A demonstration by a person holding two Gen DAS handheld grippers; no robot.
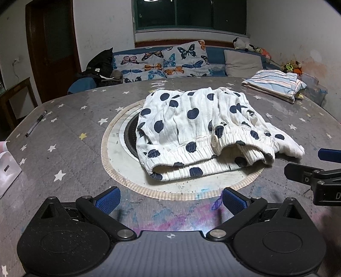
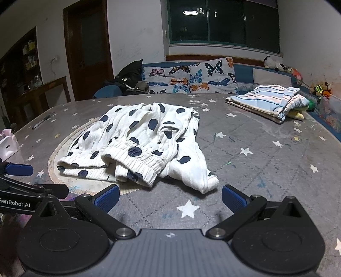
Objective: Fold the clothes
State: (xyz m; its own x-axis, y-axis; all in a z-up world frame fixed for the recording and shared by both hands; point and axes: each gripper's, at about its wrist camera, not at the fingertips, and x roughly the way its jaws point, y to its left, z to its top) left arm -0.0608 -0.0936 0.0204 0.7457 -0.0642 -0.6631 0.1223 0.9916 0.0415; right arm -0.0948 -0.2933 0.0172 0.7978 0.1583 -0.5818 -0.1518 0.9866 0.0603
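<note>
Centrally, star-print table (image 1: 64, 132); butterfly sofa (image 1: 162, 64) behind, window (image 1: 191, 15) seemingly dark.

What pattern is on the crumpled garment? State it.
White with dark navy spots; the garment shows best in the left wrist view.

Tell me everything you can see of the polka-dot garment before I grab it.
The polka-dot garment is white crinkled fabric with dark navy spots, loosely bunched, not flat. Its ribbed elastic waistband faces the camera, gaping open, with a white button. It lies on the star-print table, partly over the round inset. Neither claw touches it.
</note>
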